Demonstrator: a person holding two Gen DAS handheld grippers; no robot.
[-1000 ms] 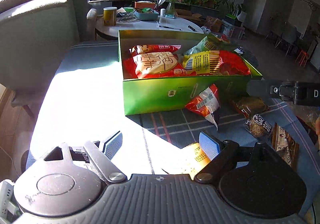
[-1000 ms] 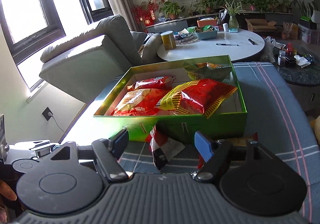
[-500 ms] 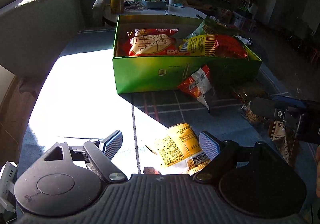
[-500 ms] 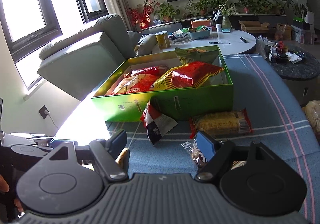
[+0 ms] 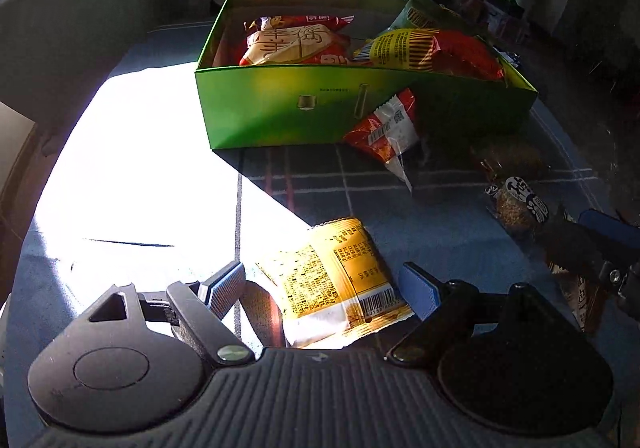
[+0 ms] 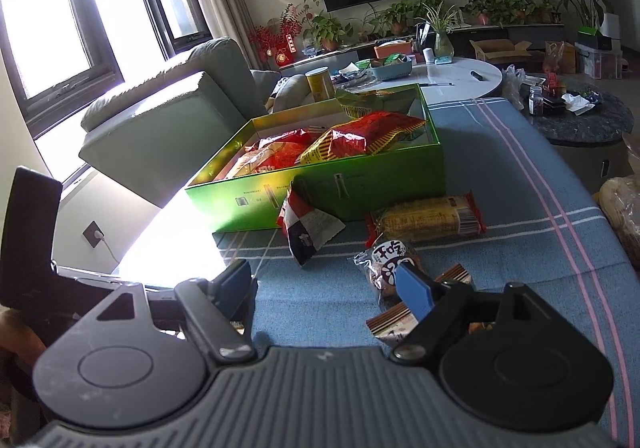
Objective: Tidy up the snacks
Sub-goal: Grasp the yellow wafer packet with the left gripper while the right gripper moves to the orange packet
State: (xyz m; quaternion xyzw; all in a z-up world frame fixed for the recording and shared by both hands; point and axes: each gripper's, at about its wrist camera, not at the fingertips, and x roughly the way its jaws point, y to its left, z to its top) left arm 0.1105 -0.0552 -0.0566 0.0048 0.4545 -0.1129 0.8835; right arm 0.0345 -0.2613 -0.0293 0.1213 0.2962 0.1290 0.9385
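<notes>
Currently, at the left of the scene, the left gripper [image 5: 322, 282] is held tilted down over the blue plaid tablecloth [image 5: 440, 224], its jaws spread wide with nothing clamped. A yellow snack packet [image 5: 332, 280] lies flat between the 2 blue pads [image 5: 224, 286], apart from both, half in the sun patch; the placement suggests it has been lined up for a pinch across its width. Beyond it, a green box [image 5: 280, 108] stands open, already loaded with red and yellow snack bags [image 5: 432, 52], which marks it as the likely collecting place. Against its front wall a small red-and-white packet [image 5: 386, 132] leans, not yet packed. Further right, a clear bag with a round black-and-white label [image 6: 390, 266] and a long yellow packet with red ends [image 6: 424, 218] lie loose on the cloth. The right gripper [image 6: 328, 288] is held lower and flatter, its jaws parted at a middling width and empty; its right finger [image 6: 414, 288] hides part of the labelled bag, while a brown striped wrapper [image 6: 400, 318] lies just under it. Judging by this, 1 packet per hand is being approached, and most loose snacks are not yet boxed. The thin, slippery film may slide or crumple when pinched.
</notes>
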